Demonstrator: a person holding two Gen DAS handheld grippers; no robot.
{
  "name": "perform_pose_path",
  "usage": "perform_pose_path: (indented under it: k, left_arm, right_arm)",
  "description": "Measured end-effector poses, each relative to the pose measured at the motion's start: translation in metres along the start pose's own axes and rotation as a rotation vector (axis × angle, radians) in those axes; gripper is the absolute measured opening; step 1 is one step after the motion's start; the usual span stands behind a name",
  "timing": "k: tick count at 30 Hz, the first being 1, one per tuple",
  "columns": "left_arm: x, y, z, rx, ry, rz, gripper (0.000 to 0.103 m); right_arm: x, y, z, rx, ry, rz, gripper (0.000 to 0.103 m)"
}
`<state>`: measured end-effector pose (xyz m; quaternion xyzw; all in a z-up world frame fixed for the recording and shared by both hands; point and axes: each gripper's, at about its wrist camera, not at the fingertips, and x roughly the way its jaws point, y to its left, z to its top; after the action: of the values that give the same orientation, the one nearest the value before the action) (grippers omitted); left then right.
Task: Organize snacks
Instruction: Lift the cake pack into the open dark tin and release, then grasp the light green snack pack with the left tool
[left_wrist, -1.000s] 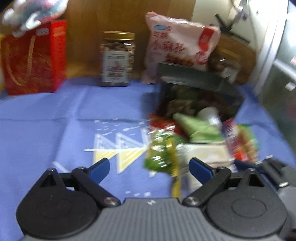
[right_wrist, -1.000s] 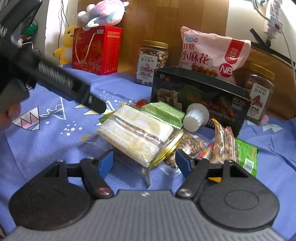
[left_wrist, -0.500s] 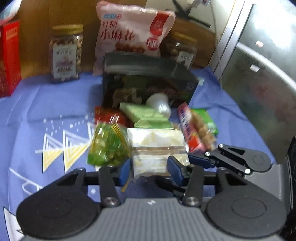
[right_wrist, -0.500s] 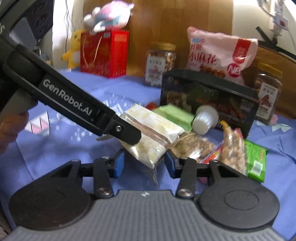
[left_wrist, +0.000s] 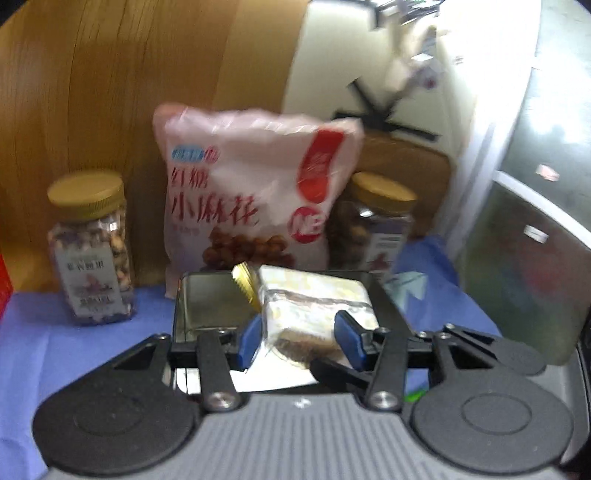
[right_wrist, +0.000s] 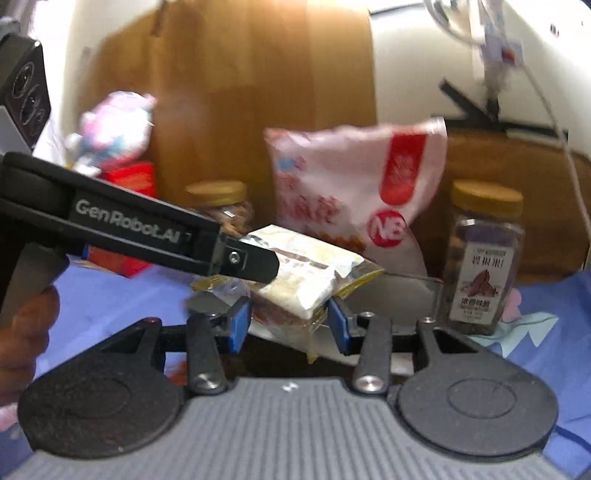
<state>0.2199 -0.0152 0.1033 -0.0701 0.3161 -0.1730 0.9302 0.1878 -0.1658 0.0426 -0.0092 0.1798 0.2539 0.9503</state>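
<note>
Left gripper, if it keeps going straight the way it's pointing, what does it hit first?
Apart from the snack pack held in the left gripper, probably the open dark box just ahead, then the pink snack bag standing behind it. Blur makes depth uncertain.

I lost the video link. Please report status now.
Left gripper and right gripper both shut on clear snack pack. Pack over open tin box. Nothing in the way.

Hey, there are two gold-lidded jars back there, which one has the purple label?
The jar right of the pink snack bag: that right jar carries a purple label. The left jar, on the bag's other side, has a pale whitish label.
</note>
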Motion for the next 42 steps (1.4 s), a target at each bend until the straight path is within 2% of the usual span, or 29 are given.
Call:
perform_pose_path:
  k: [2,5,8,11,13,17,21,23,24,26,34,39,42]
  left_arm:
    - [0.017,0.008,-0.003,-0.030,0.032,0.012,0.042]
    - [0.022,0.014,-0.011,-0.047,0.033,0.029,0.042]
    - [-0.007,0.026,-0.022,-0.088,-0.024,-0.034,0.045]
    - [-0.038,0.039,-0.044,-0.149,-0.056,-0.065,0.045]
    - [-0.045,0.044,-0.061,-0.182,-0.025,-0.072,0.045]
    - [-0.036,0.046,-0.085,-0.187,0.061,-0.017,0.047]
    - [-0.017,0.050,-0.102,-0.234,0.157,-0.046,0.046]
    - [-0.016,0.047,-0.107,-0.223,0.151,-0.053,0.040]
    - [-0.015,0.045,-0.108,-0.217,0.160,-0.052,0.034]
    - [-0.017,0.045,-0.109,-0.221,0.156,-0.066,0.031]
    - [-0.065,0.044,-0.126,-0.180,0.099,-0.052,0.030]
    - [-0.104,0.054,-0.150,-0.176,0.073,-0.030,0.031]
    - [-0.117,0.057,-0.169,-0.167,0.083,0.000,0.030]
  right_arm:
    - [0.012,-0.003,-0.005,0.005,0.016,-0.038,0.051]
    - [0.008,-0.004,-0.011,0.013,0.010,-0.022,0.052]
    - [-0.013,-0.005,-0.016,0.043,-0.026,-0.011,0.051]
    - [-0.039,-0.010,-0.030,0.154,-0.006,0.081,0.051]
    - [-0.051,-0.010,-0.045,0.230,0.029,0.139,0.051]
    - [-0.045,-0.003,-0.066,0.280,0.115,0.133,0.050]
    - [-0.032,0.004,-0.070,0.293,0.168,0.125,0.046]
    - [-0.029,0.009,-0.069,0.283,0.179,0.124,0.039]
    - [-0.028,0.012,-0.069,0.283,0.190,0.142,0.023]
    - [-0.029,0.014,-0.070,0.311,0.221,0.184,0.020]
    - [-0.053,0.046,-0.068,0.231,0.201,0.244,0.020]
    - [-0.069,0.076,-0.073,0.121,0.215,0.333,0.021]
    - [-0.072,0.096,-0.082,0.033,0.243,0.381,0.023]
